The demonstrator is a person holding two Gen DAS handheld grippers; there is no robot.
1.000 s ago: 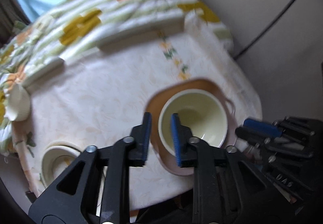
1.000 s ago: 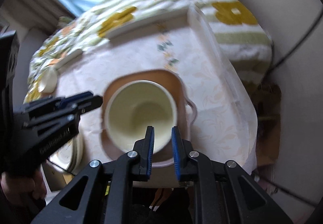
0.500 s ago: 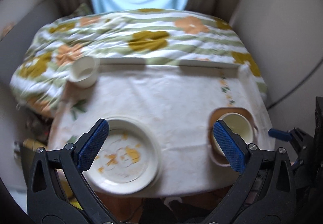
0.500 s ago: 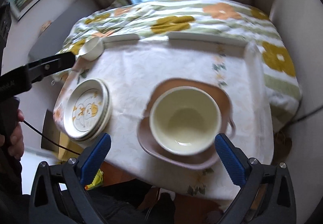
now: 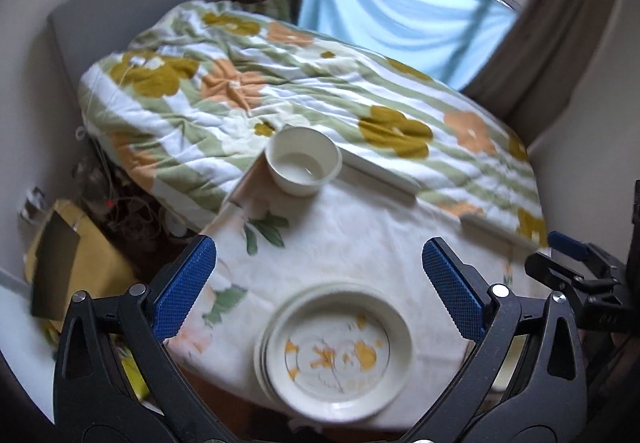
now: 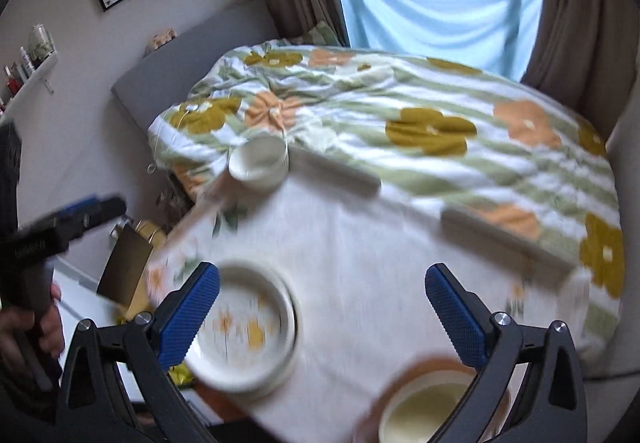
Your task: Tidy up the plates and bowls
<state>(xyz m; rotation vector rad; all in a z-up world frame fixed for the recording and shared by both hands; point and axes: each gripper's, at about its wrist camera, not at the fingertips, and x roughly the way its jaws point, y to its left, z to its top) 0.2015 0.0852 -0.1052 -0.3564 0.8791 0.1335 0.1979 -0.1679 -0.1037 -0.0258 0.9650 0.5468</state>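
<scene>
A stack of white plates with orange marks [image 5: 336,351] sits at the table's near left edge; it also shows in the right wrist view [image 6: 244,327]. A small white bowl [image 5: 304,160] stands at the far left corner, seen too in the right wrist view [image 6: 260,161]. A cream bowl [image 6: 424,409] rests on a brown plate [image 6: 376,399] at the near right. My left gripper [image 5: 320,291] is open and empty above the plate stack. My right gripper [image 6: 322,317] is open and empty, between the stack and the cream bowl.
The table has a white floral cloth [image 5: 360,243]. A bed with a flowered quilt [image 5: 280,83] lies right behind it. A cardboard box [image 5: 68,255] sits on the floor at the left. A wall stands to the right and a window behind.
Both grippers opened wide from nearly shut, pulled back from the cream bowl and swung up and left, so the plate stack and small white bowl now fill the views.
</scene>
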